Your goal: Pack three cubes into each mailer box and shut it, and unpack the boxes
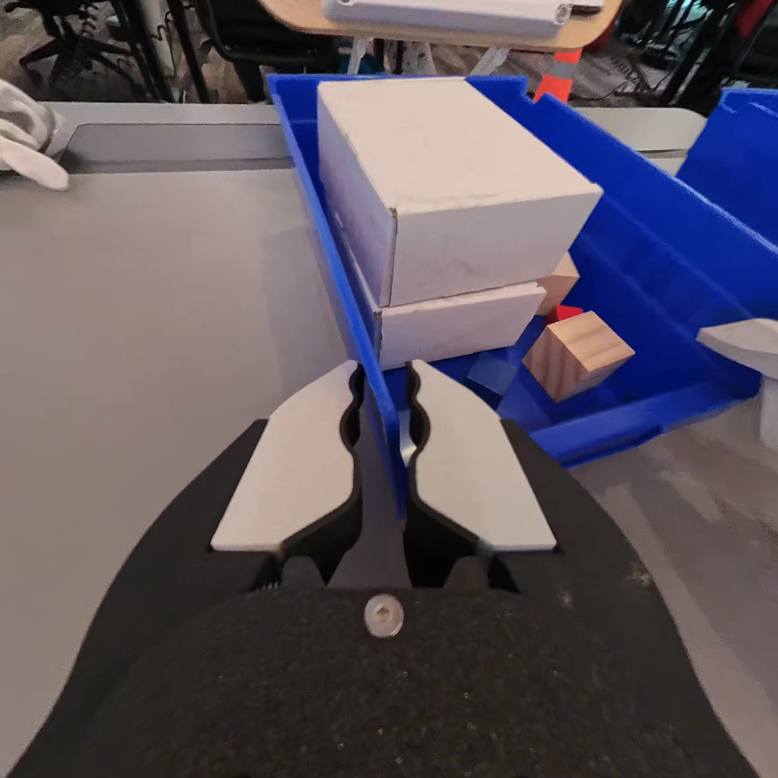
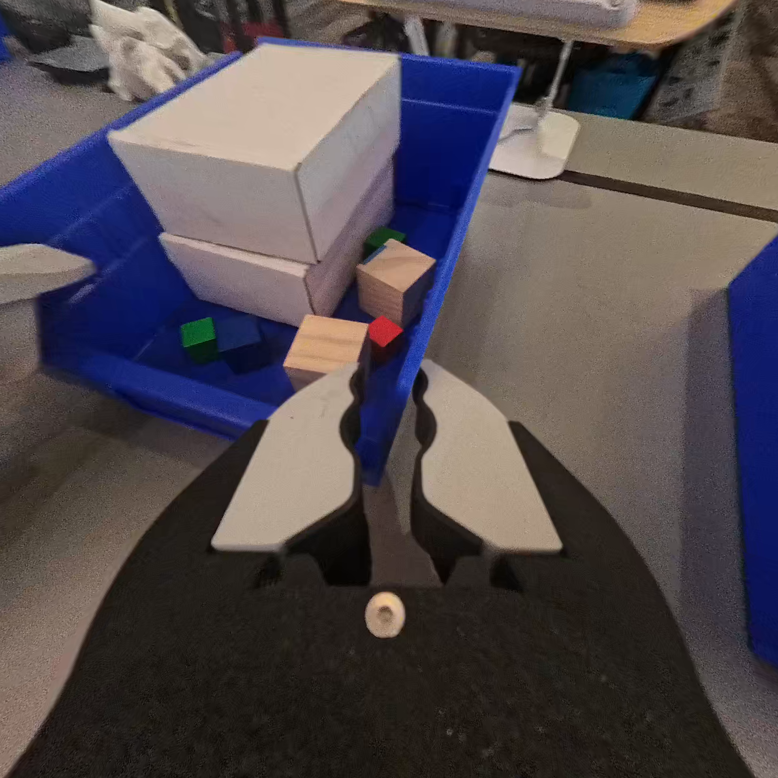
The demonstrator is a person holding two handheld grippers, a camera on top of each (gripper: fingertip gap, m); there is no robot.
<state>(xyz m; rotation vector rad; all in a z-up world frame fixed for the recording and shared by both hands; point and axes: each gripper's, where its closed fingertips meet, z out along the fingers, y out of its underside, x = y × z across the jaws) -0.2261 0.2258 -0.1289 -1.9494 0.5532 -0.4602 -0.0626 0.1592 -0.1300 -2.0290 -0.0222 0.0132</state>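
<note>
Right now my left gripper (image 1: 381, 370) and right gripper (image 2: 387, 370) each pinch a side wall of the blue bin (image 1: 656, 261) near the table's (image 1: 147, 315) middle, so tilting could topple its two stacked mailer boxes (image 2: 252, 147) (cubes (image 2: 324, 345) loose beside them).

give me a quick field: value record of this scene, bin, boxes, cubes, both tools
bin: blue bin on grey table
boxes: two shut white mailer boxes stacked inside the bin
cubes: loose in bin; two wooden cubes, green cube, blue cube, red cube, another green one behind
left tool: straddles the bin's left wall, narrow gap
right tool: straddles the bin's right wall, narrow gap
second bin: blue, at far right
</note>
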